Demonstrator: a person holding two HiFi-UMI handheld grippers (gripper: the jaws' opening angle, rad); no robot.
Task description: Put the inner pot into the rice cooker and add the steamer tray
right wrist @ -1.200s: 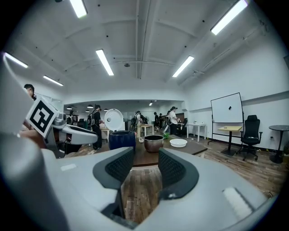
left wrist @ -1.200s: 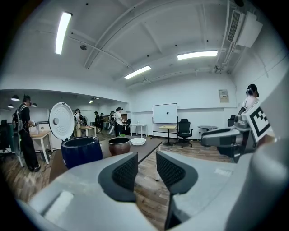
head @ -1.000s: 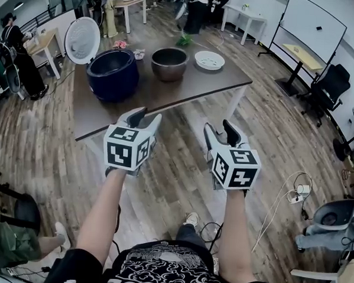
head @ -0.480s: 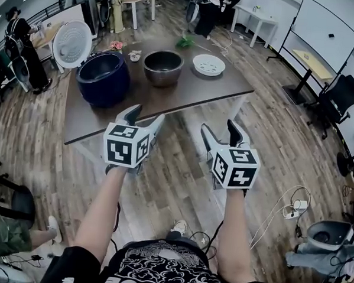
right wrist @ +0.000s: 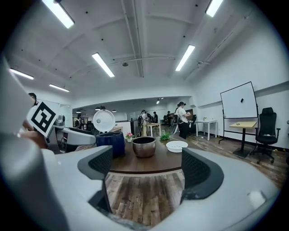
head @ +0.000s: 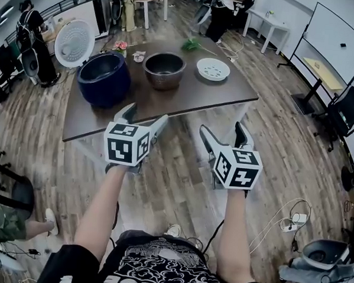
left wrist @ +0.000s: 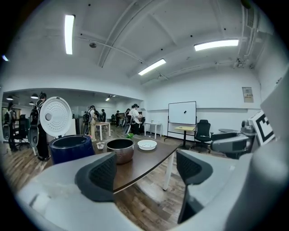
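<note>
On the brown table (head: pixel 185 100) stand a dark blue rice cooker (head: pixel 103 78) with its white lid (head: pixel 74 42) up, a metal inner pot (head: pixel 163 69) in the middle, and a white steamer tray (head: pixel 213 69) to the right. The same three show as cooker (left wrist: pixel 71 148), pot (left wrist: pixel 120 150) and tray (left wrist: pixel 146 144), and as cooker (right wrist: pixel 110 142), pot (right wrist: pixel 144 146) and tray (right wrist: pixel 176 145). My left gripper (head: pixel 144 114) and right gripper (head: pixel 227 134) hover over the floor short of the table's near edge. Both have just been opening and hold nothing.
Wooden floor lies between me and the table. Behind the table are people (head: pixel 32 38), more tables (head: pixel 150 1), a whiteboard (head: pixel 336 48) and office chairs (head: pixel 351 108) at the right. Cables and a power strip (head: pixel 296 220) lie on the floor at my right.
Both grippers' jaws have spread wider. The table and its objects sit closer and lower in the head view as I have moved toward them.
</note>
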